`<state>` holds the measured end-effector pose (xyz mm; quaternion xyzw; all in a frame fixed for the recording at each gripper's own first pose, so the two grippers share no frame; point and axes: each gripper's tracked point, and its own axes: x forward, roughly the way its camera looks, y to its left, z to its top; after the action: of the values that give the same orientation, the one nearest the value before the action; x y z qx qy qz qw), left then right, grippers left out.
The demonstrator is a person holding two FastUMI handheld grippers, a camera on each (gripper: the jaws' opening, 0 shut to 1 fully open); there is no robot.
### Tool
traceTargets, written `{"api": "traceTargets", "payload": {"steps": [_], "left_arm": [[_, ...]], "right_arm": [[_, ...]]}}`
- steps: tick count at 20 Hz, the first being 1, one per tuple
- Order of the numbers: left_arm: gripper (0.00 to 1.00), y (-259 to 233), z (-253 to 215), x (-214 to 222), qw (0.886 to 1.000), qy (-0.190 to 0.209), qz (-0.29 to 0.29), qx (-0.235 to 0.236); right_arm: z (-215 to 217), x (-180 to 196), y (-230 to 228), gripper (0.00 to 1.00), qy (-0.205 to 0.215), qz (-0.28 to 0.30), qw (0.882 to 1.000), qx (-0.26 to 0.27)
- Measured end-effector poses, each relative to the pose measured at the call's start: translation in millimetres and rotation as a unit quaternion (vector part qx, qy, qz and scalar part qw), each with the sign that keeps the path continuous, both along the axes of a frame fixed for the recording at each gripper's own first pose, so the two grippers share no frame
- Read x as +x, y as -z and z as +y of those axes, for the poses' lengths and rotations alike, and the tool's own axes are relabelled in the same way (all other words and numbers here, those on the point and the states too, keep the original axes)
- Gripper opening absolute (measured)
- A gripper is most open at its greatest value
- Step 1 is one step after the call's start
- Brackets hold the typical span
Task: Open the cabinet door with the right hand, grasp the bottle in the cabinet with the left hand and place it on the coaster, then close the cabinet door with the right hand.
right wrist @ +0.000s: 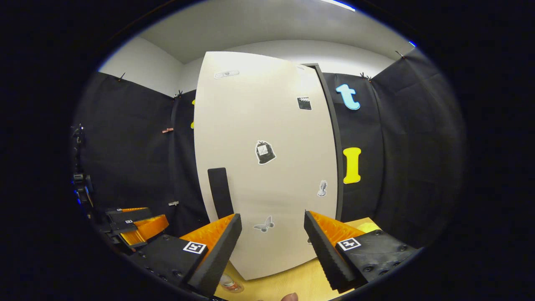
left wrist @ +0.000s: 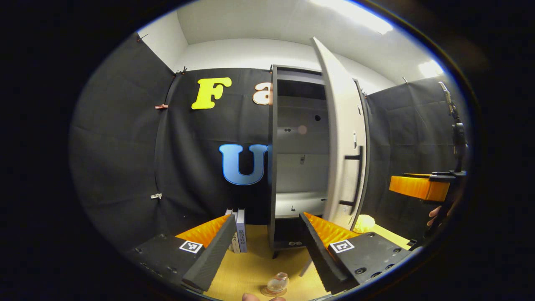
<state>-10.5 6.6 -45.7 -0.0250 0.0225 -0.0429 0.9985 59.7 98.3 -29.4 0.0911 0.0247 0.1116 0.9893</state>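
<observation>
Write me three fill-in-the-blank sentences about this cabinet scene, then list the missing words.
1. The cabinet door stands ____.
2. The glass bottle stands on the ____, not in the cabinet.
3. The left gripper holds nothing; its jaws are ____.

Missing words: open; coaster; open

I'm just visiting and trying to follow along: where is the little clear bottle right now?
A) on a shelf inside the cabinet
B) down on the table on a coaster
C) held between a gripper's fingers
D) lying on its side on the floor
B: in the left gripper view the bottle stands on the coaster on the wooden table, in front of the open cabinet, with the left gripper open above it.
</observation>
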Motion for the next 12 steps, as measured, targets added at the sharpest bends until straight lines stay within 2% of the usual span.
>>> {"api": "traceTargets", "payload": {"steps": [1, 7, 12], "left_arm": [[0.95, -1.0, -0.5, -0.1, 1.000, 0.001, -0.001, 0.001], [0.95, -2.0, -6.1, 0.4, 1.000, 0.007, -0.003, 0.008], [0.95, -1.6, -7.9, 4.1, 1.000, 0.007, -0.002, 0.010]], "right_arm": [[0.2, 0.2, 2.5, 0.97, 0.002, 0.002, 1.000, 0.000], [-5.6, 2.4, 11.1, 0.97, 0.021, 0.015, 1.000, 0.000], [-17.6, 3.4, 20.7, 0.98, 0.054, 0.020, 0.998, -0.030]]}}
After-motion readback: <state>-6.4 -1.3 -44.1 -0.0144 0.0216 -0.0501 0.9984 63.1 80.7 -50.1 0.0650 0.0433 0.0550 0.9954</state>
